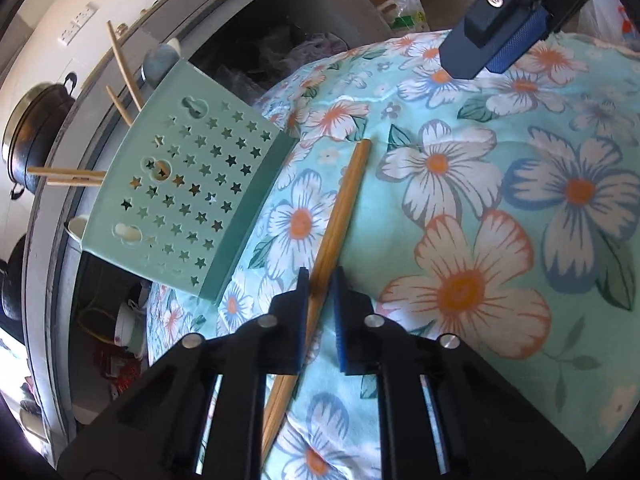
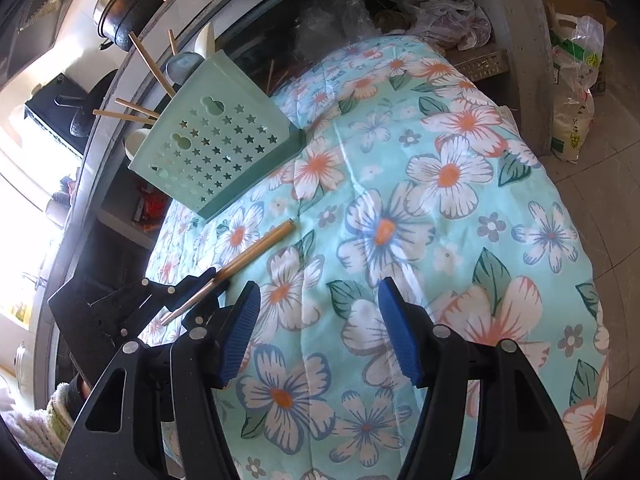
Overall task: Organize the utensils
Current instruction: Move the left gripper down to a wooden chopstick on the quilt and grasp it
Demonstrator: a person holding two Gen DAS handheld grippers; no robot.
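Left gripper (image 1: 320, 280) is closing round a pair of chopsticks (image 1: 344, 208); its blue ribbed pads are sitting narrow on either side of the wooden shafts, seemingly touching them. Chopsticks are lying side by side on the floral cloth (image 1: 500, 208), round ends pointing toward the holder (image 1: 188, 184), just short of its base.

Holder is pale green plastic, punched with star holes, sitting at the far left edge of the table with a darker green tray under it. More chopsticks (image 1: 120, 56) are sticking out of its top.

Right gripper (image 2: 318, 332) is hovering wide open over the cloth, holding nothing.

Cloth is soft, quilted, turquoise with white and orange flowers. Open cloth is stretching right of the chopsticks; the near right side is dropping off to tiled floor (image 2: 592, 200).
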